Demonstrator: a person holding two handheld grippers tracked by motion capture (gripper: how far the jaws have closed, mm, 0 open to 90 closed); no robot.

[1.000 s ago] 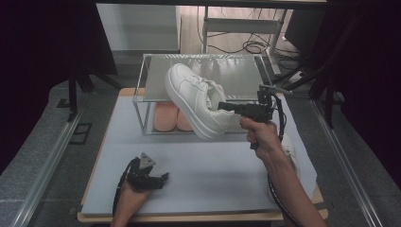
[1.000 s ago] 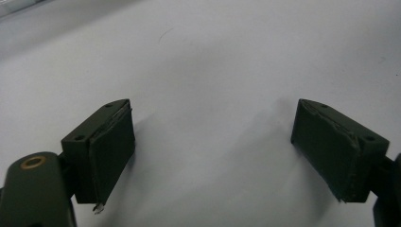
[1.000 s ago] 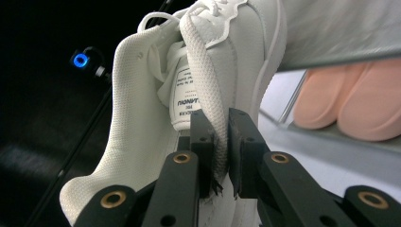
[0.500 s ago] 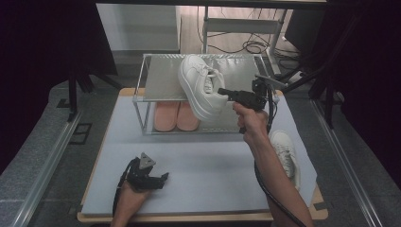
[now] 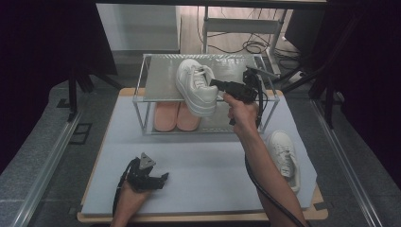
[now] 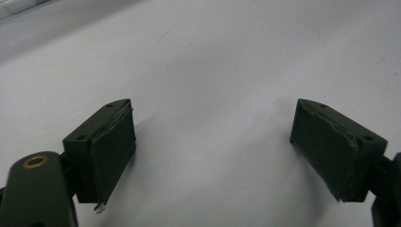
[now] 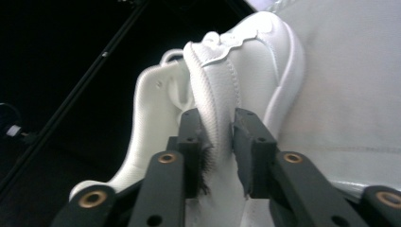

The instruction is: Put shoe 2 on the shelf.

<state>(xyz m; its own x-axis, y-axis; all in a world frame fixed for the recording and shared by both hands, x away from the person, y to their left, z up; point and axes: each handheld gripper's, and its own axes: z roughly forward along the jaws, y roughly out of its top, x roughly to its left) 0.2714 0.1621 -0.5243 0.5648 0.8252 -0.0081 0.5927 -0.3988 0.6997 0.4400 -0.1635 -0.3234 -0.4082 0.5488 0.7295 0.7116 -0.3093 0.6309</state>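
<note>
Now the right claw (image 5: 218, 85) grips one white shoe (image 5: 196, 90) over the rack's top shelf (image 5: 158, 85), not yet released; its mate (image 5: 283, 156) waits on the tabletop (image 5: 208, 165), left claw (image 5: 158, 179) open

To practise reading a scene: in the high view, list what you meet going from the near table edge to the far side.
Left gripper → second white shoe → pink insoles → held white shoe.
</note>
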